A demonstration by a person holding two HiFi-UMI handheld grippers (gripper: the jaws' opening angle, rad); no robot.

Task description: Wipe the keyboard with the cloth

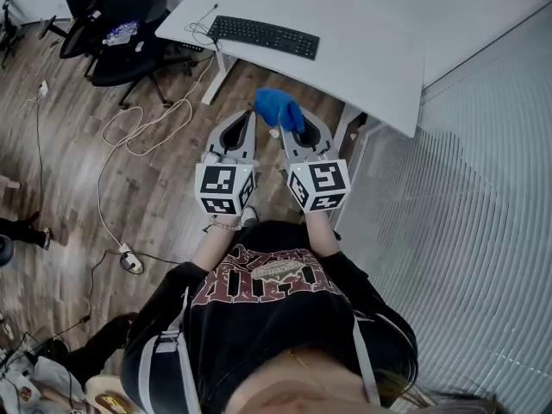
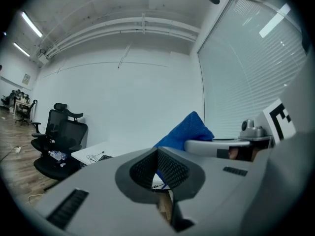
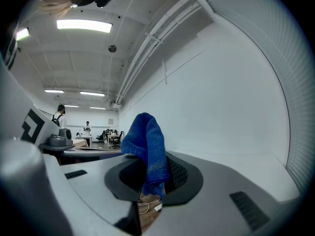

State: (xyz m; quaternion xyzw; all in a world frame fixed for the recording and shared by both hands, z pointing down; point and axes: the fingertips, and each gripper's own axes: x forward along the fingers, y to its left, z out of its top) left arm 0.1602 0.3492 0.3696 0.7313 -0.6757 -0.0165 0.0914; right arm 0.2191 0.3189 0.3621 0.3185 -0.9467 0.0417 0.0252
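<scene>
My right gripper (image 1: 283,132) jaws are clamped on the blue cloth (image 1: 278,109), my left gripper (image 1: 248,121) jaws are shut on nothing, and the keyboard (image 1: 263,35) lies well ahead of the cloth on the table (image 1: 371,50), long axis crosswise to my reach.

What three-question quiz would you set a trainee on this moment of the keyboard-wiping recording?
1. True or false: the blue cloth is already touching the black keyboard.
2. Which claw grips the cloth? A. the person's left B. the person's right C. both
3. Fill in: the keyboard lies on the white ____.
Key: 1. False; the cloth is held in the air, apart from the keyboard. 2. B; the right claw is shut on it, while the left claw is shut on nothing. 3. desk.
</scene>
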